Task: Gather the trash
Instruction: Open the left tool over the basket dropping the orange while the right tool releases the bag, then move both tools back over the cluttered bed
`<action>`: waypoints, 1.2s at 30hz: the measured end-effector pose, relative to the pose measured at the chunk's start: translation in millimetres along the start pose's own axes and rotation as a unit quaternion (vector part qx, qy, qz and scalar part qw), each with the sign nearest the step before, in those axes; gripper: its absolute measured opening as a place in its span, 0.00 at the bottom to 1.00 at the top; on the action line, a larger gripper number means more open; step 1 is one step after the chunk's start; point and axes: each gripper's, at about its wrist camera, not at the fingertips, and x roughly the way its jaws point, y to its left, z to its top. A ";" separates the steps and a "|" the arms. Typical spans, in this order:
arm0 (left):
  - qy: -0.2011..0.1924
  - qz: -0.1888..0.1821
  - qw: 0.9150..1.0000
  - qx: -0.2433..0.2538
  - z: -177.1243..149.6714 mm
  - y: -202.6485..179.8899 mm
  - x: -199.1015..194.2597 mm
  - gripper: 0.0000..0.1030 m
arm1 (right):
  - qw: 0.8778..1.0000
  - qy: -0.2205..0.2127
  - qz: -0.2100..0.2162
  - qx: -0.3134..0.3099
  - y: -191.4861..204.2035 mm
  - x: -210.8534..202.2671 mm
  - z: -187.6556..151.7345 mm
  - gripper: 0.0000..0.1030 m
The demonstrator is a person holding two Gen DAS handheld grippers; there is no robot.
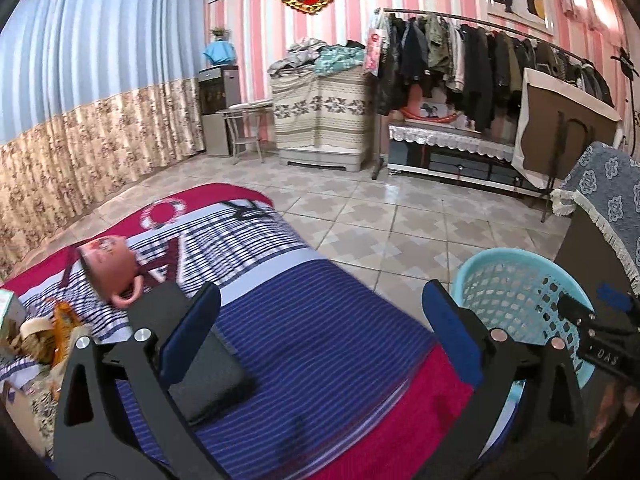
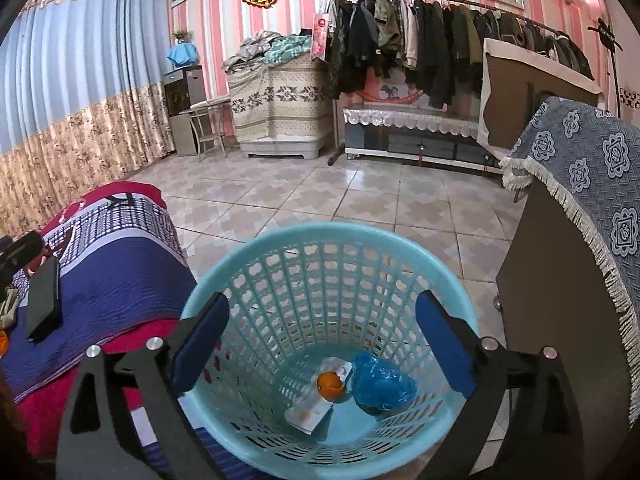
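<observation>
Where clutter [image 1: 36,336] blurs, the frame edge crops it.

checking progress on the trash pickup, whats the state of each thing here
light blue plastic lattice basket: upright on the floor, holding trash
crumpled blue plastic bag: at the basket bottom
orange peel piece: in the basket, on a white wrapper
pink ceramic mug: tipped on its side on the striped bedspread
flat black case: lying on the bedspread
left gripper: open, empty
right gripper: open, empty, above the basket
</observation>
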 end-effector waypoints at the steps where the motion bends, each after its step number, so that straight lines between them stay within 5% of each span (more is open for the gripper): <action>1: 0.001 0.004 1.000 -0.005 -2.8 8.1 -5.0 0.95 | 1.000 -0.001 0.000 -0.001 2.7 -1.3 0.0 0.90; 14: 0.017 0.060 0.997 -0.043 -39.3 99.4 -53.8 0.95 | 0.998 -0.015 0.034 -0.046 59.5 -14.5 -0.8 0.92; 20: 0.018 0.099 0.993 -0.061 -57.0 145.8 -80.9 0.95 | 0.994 -0.023 0.083 -0.060 91.8 -25.6 -3.4 0.96; 28: 0.032 0.143 0.984 -0.106 -83.4 208.1 -111.3 0.95 | 0.986 -0.007 0.128 -0.109 160.8 -36.3 -22.0 0.96; 36: 0.044 0.191 0.972 -0.132 -113.7 260.2 -133.9 0.95 | 0.964 0.007 0.187 -0.191 235.8 -56.7 -49.9 0.96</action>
